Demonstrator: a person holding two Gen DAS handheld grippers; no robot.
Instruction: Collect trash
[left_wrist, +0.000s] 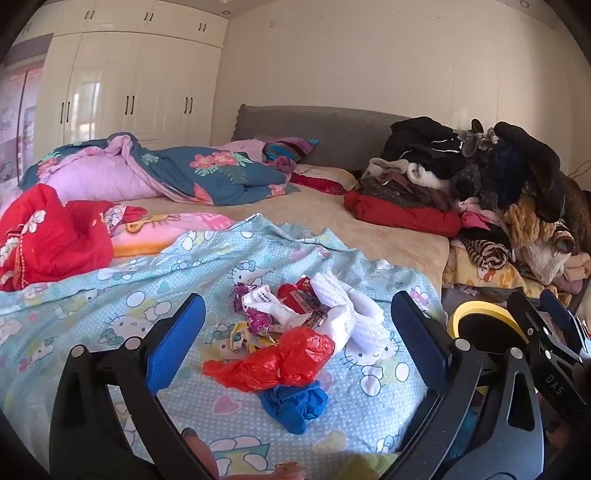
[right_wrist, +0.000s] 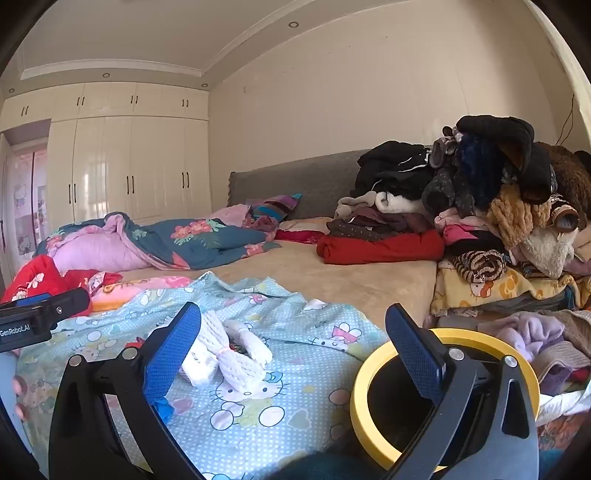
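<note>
Counting trash: one heap (left_wrist: 295, 325) on the light-blue cartoon sheet (left_wrist: 110, 295), near the bed's right edge.
Heap contents: one red plastic bag (left_wrist: 273, 362), one blue glove (left_wrist: 295, 404), two or three white foam nets (left_wrist: 354, 314), one white printed wrapper (left_wrist: 264, 301), several purple and yellow candy wrappers (left_wrist: 255, 323); the exact count is unclear.
Bin: one, yellow-rimmed with a black inside (right_wrist: 373, 387), standing beside the bed, just right of the heap.
Left gripper (left_wrist: 297, 334): jaws spread wide, empty, held low and level over the sheet, the heap lying between its blue pads (left_wrist: 173, 343), not touching.
Right gripper (right_wrist: 291, 349): jaws spread wide, empty, its left pad over the foam nets (right_wrist: 236, 354), its right pad in front of the bin's opening.
Clothes pile (left_wrist: 480, 195): one large stack at the bed's right.
Quilt (left_wrist: 177, 171): one, crumpled by the grey headboard (left_wrist: 314, 133).
Hidden: most of the heap behind the right gripper's left pad in the right wrist view; the bin's right half behind the right gripper in the left wrist view.
</note>
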